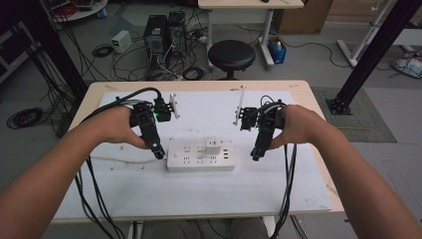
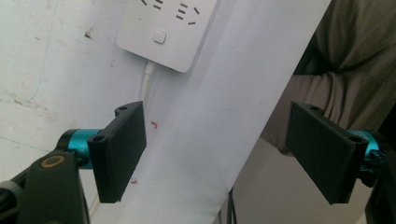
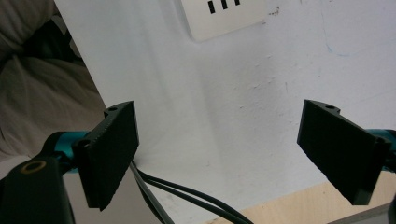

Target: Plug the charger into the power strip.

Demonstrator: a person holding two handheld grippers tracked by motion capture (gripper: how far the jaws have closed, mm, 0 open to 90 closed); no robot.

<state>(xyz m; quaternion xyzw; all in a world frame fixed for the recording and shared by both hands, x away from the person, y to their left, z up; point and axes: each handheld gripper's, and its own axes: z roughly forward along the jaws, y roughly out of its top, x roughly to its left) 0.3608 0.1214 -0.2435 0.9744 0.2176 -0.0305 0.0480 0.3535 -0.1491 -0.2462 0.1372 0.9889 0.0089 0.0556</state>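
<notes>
Flanking the white rectangular plastic power strip, both grippers sit low over the white sheet covering the table, and the work looks barely begun. At the strip's left end, the left gripper hovers just beside its corner with jaws spread wide and nothing between them; the left gripper view shows the strip's round-cornered switch button and thin white cord running off towards the table's left edge. A small white boxy plug adapter is seated in the strip's upper row, right of centre, so it appears plugged in and untouched. The strip lies near the middle of the table, a little towards the near edge. Off the strip's right end, the right gripper is apart from it, jaws likewise wide and empty. Pulling or handling the adapter seems left to do. No brand, label or legible writing shows on the strip or adapter; only small red marks dot the sheet.
</notes>
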